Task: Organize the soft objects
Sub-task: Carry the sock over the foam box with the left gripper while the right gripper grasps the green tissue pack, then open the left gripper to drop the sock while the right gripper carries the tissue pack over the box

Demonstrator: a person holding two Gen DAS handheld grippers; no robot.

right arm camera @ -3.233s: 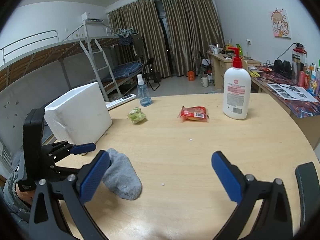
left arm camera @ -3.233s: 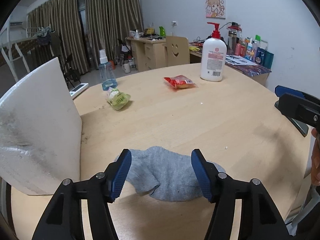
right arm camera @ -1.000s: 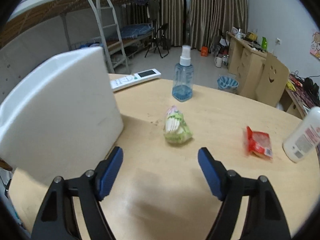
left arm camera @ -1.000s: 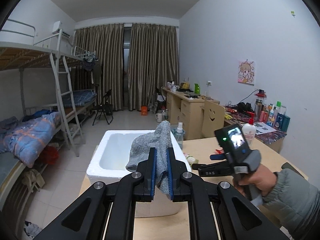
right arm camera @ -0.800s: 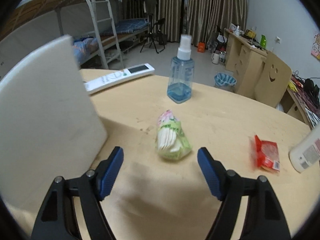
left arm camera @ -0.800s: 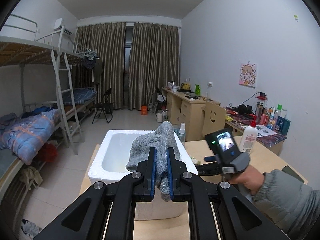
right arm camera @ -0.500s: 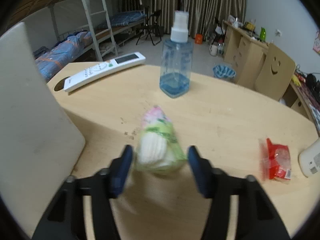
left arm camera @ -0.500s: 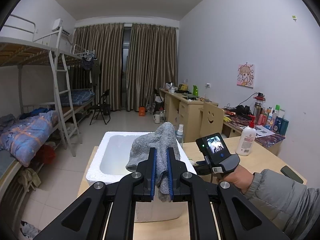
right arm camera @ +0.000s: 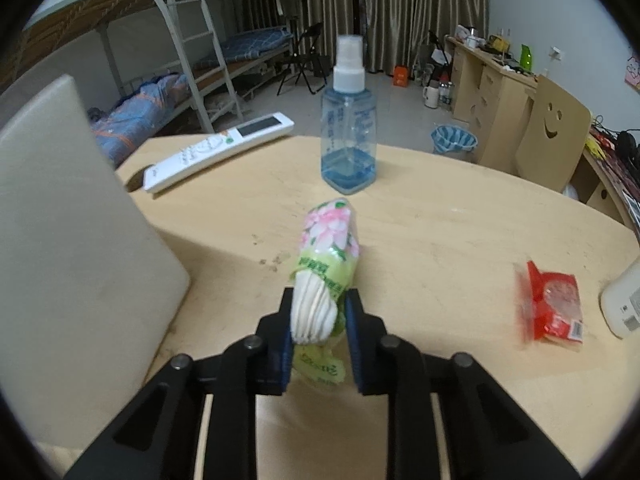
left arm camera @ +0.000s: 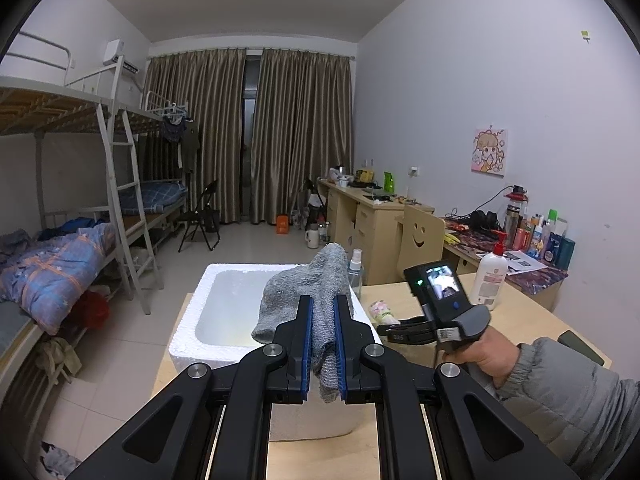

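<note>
**Now both claws are loaded: sock over the box, tissue pack just pinched**

Just now the real change is on my right side. A second ago my right claw (right arm camera: 318,330) stood spread around the green tissue pack (right arm camera: 326,268); half a second ago it was narrowing; now its blue pads are pressed against the pack's sides, pinching it near its near end. The pack's far end points to 12 o'clock, toward the blue spray bottle (right arm camera: 349,148). I cannot tell whether the pack has left the wooden surface (right arm camera: 460,240) yet; its lower end blurs against the wood.

My left claw (left arm camera: 323,354) has hardly moved in that time. It stays pressed together on the grey sock (left arm camera: 310,292), which stands up between the pads and droops to 10 o'clock above the white foam box (left arm camera: 224,280). The box's open hollow lies straight ahead at 12 o'clock, under the sock.

I judge this means two soft things are secured at once. The sock looks ready to drop: spreading the left claw should let it fall inside. The pack then needs carrying to 9 o'clock, past the foam wall (right arm camera: 72,240), and over the rim. The red snack packet (right arm camera: 554,306) at 3 o'clock still lies untouched. The film wrapper may slip, so I would hold the pinch firm.
</note>
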